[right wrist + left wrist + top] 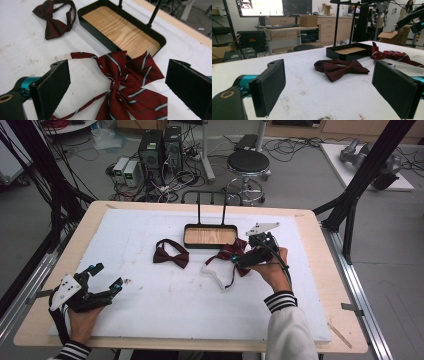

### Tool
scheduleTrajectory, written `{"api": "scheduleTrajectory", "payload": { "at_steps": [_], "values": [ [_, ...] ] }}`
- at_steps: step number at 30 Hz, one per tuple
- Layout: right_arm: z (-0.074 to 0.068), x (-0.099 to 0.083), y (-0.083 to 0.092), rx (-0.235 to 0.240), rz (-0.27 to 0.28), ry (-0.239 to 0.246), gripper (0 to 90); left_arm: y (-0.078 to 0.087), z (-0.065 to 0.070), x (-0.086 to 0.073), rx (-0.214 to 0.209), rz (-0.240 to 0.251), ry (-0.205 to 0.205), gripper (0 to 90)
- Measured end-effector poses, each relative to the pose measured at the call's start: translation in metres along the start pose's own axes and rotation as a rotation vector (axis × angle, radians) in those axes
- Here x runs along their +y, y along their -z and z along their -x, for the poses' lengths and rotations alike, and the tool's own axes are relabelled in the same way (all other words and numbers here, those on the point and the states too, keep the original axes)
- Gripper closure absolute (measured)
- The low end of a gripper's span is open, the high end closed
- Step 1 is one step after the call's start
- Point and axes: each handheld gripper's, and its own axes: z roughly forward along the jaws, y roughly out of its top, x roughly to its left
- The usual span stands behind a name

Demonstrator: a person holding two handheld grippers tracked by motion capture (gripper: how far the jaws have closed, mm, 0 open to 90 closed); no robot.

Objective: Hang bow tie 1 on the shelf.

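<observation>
On the white surface, your right gripper sits right over the striped bow tie, which lies just in front of the black tray and touches its near edge. From the right gripper view, the fingers are wide apart, one on each side of the bow's knot, and they do not pinch it yet. So the striped bow tie is not picked up; it lies flat, with its thin strap and white band trailing toward you. The tray with the wooden floor has nothing in it. The plain dark bow tie lies a little to the left of the tray, apart from it, and nothing touches it. Your left gripper rests far off at the near left corner, fingers apart too, holding nothing, and it points toward the plain bow tie. It looks like the job is to put the bows in the tray, and that has only just begun: none is in. You most likely have to close on the knot, lift the striped bow into the tray, then do the plain one.
</observation>
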Motion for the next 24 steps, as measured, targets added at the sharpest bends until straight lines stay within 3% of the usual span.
{"api": "scheduleTrajectory", "payload": {
  "at_steps": [5,6,7,9,12,13,24],
  "values": [
    [0.002,0.006,-0.012,0.015,-0.069,-0.007,7.2,0.000,0.000,0.000,0.001,0.000,0.001,12.2],
    [0.003,0.007,-0.017,0.033,-0.101,-0.003,14.6,0.000,0.000,0.000,-0.001,0.000,0.000,12.2],
    [0.003,0.007,-0.017,0.033,-0.101,-0.003,14.6,0.000,0.000,0.000,0.001,0.000,0.001,12.2],
    [0.003,0.009,-0.025,0.026,-0.153,0.010,15.4,0.000,0.000,0.000,-0.001,0.000,0.000,12.2],
    [0.004,0.009,-0.029,0.029,-0.172,0.006,16.1,0.000,0.000,0.000,0.000,0.000,0.001,12.2],
    [0.005,0.010,-0.034,0.019,-0.206,0.007,17.0,0.000,0.000,0.000,0.000,0.000,0.001,12.2],
    [0.006,0.011,-0.050,0.019,-0.308,-0.005,26.3,0.000,0.000,0.000,-0.001,0.001,0.003,12.2]
  ]
}}
